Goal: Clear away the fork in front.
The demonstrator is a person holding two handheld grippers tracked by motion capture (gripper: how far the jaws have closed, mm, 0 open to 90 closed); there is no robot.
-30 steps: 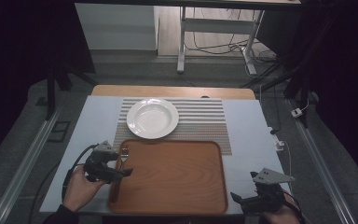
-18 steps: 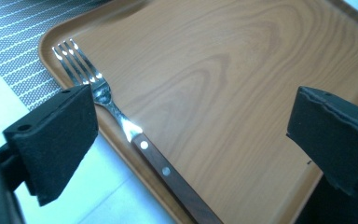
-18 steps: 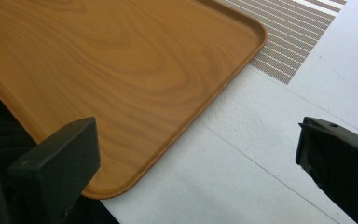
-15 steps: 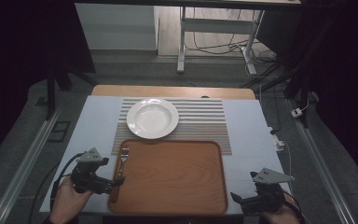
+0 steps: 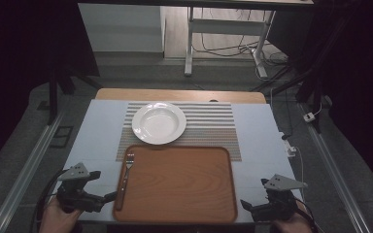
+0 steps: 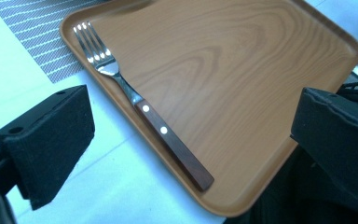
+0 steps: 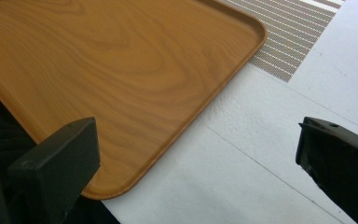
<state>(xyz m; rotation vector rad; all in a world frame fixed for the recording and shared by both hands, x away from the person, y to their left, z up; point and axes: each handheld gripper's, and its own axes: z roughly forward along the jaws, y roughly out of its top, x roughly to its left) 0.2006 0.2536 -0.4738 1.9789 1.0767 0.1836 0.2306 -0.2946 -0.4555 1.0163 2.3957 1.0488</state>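
Wooden tray (image 5: 184, 184): one fork (image 5: 125, 177) along left edge. White plate (image 5: 159, 122): bare. Left gripper (image 5: 108, 198), right gripper (image 5: 245, 205): agape, gripping nothing.

The tray (image 5: 184, 189) is warm orange-brown with a wood-grain pattern. The fork (image 6: 135, 95) has shiny silver tines and a dark reddish-brown handle with two pale rivets. The plate (image 5: 159, 123) is plain white. The placemat (image 5: 213, 127) carries fine grey-and-white stripes. The table (image 5: 99, 133) is pale bluish white.
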